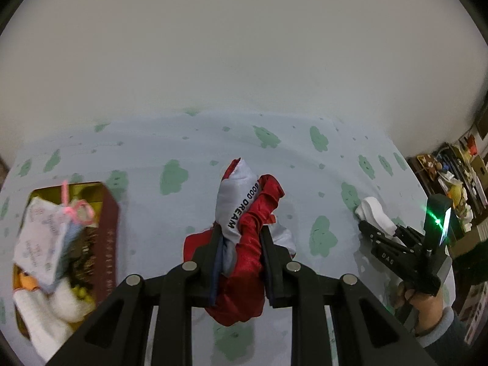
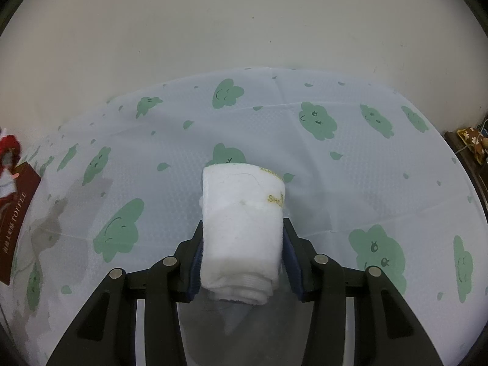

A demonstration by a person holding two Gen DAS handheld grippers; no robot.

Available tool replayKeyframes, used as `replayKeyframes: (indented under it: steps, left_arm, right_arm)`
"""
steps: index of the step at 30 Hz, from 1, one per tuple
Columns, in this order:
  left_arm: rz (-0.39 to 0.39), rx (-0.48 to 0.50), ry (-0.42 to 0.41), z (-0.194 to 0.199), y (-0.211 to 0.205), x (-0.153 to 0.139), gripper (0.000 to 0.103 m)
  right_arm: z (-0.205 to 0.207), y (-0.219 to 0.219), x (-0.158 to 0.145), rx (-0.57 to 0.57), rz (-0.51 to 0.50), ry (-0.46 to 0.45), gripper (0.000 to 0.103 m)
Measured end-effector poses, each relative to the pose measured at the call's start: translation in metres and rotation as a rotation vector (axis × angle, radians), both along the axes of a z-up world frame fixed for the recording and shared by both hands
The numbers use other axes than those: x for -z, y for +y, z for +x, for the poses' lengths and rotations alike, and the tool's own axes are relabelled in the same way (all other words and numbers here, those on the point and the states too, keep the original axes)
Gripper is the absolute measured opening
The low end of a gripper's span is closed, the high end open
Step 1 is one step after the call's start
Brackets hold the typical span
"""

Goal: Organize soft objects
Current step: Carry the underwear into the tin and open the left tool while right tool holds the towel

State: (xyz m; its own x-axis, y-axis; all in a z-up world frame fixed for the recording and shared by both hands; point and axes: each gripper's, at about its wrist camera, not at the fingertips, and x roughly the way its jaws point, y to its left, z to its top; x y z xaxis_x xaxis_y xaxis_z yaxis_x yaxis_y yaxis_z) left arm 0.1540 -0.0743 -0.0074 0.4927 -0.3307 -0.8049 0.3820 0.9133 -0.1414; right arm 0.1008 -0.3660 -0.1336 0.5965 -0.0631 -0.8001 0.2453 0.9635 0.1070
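Observation:
My left gripper (image 1: 241, 228) is shut on a red and grey satin cloth (image 1: 244, 213) printed "GOOD DREAM", held above the table. A dark red tin box (image 1: 106, 231) at the left holds several soft items, among them a printed cloth (image 1: 39, 238) and white socks (image 1: 52, 320). My right gripper (image 2: 242, 224) is shut on a folded white towel (image 2: 241, 228) with yellow lettering, held over the tablecloth. The right gripper (image 1: 378, 228) with the white towel (image 1: 375, 213) also shows in the left wrist view at the right.
The table carries a pale blue cloth with green cloud prints (image 2: 317, 122). A plain wall runs behind it. The box's dark red lid (image 2: 15, 210) lies at the left edge in the right wrist view. A cluttered shelf (image 1: 451, 180) stands at the far right.

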Motion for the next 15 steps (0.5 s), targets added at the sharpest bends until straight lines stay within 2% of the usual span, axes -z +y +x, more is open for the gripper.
replayKeyframes:
  steps: [6,15]
  left_arm:
    - [-0.007,-0.067,-0.014,-0.005,0.040,-0.017,0.022]
    - [0.037,-0.171,-0.056,-0.007,0.099,-0.035,0.022]
  right_arm:
    - [0.000,0.000,0.000,-0.001,-0.005,0.001,0.045]
    - [0.000,-0.001,0.001,-0.003,-0.012,0.004,0.045]
